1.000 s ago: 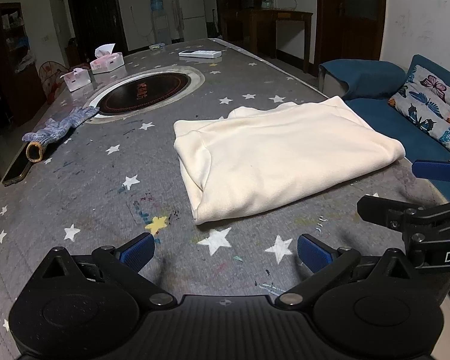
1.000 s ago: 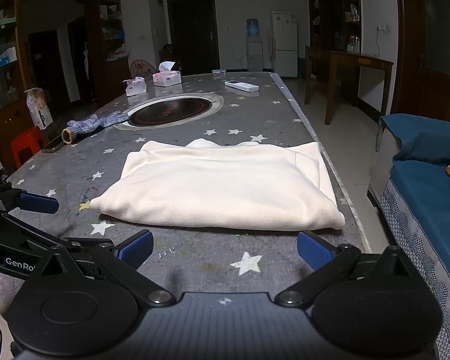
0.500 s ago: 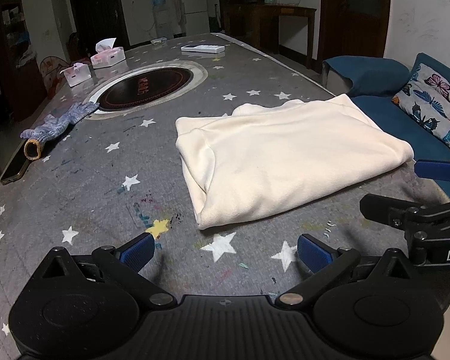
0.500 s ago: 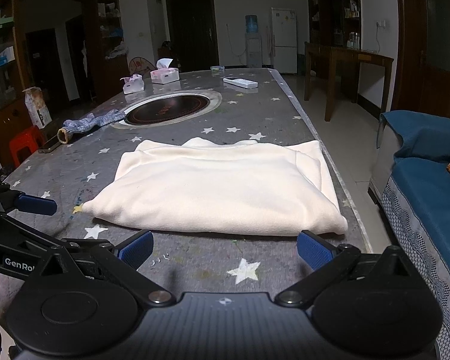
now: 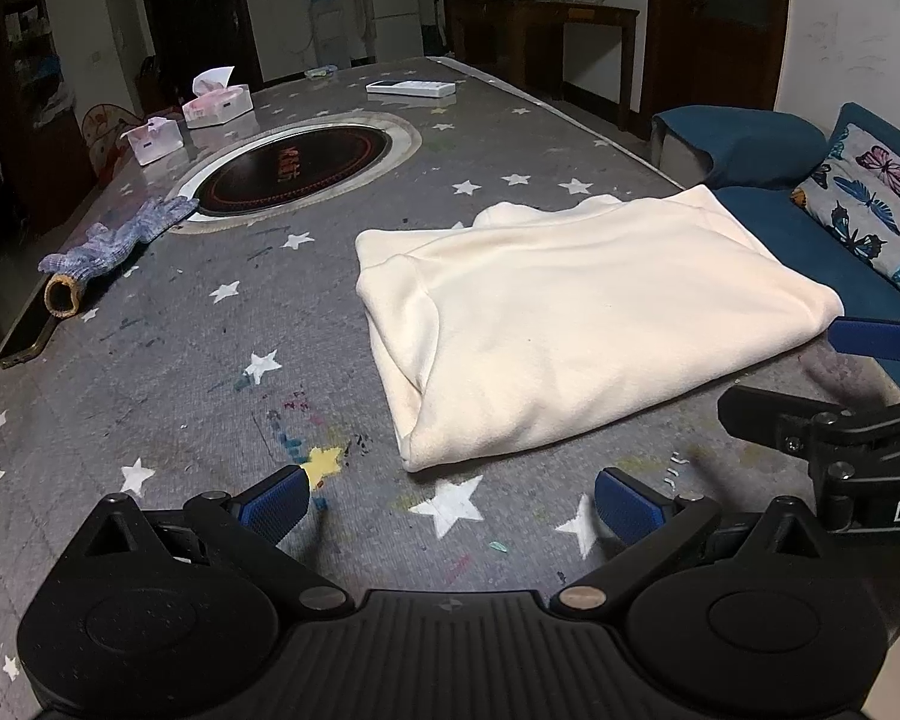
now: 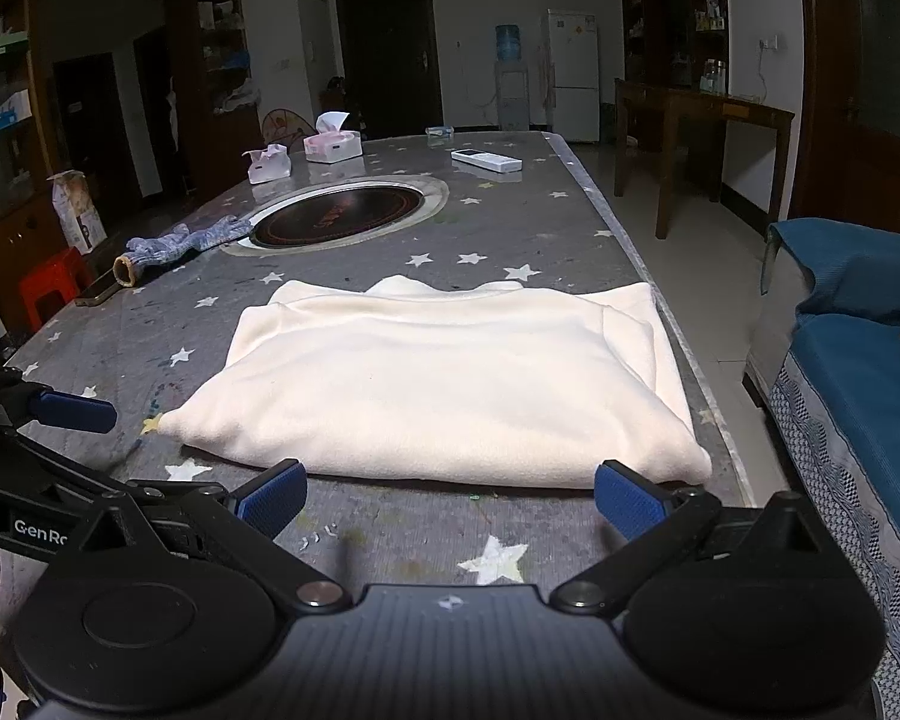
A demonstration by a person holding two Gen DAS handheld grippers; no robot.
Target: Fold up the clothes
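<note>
A cream garment (image 5: 576, 312) lies folded flat on the grey star-patterned table (image 5: 210, 360); it also shows in the right wrist view (image 6: 450, 384). My left gripper (image 5: 450, 504) is open and empty, just short of the garment's near left corner. My right gripper (image 6: 450, 498) is open and empty, its fingertips right at the garment's near edge. Each gripper shows at the side of the other's view.
A round black hotplate (image 5: 294, 162) is set in the table's middle. A knit glove (image 5: 108, 240), a phone (image 5: 27, 330), two tissue boxes (image 5: 216, 102) and a remote (image 5: 411, 87) lie beyond. A blue sofa (image 6: 858, 372) stands right of the table.
Both grippers have moved forward, closer to the garment's near edge. The garment has not moved. Both grippers stay open.
</note>
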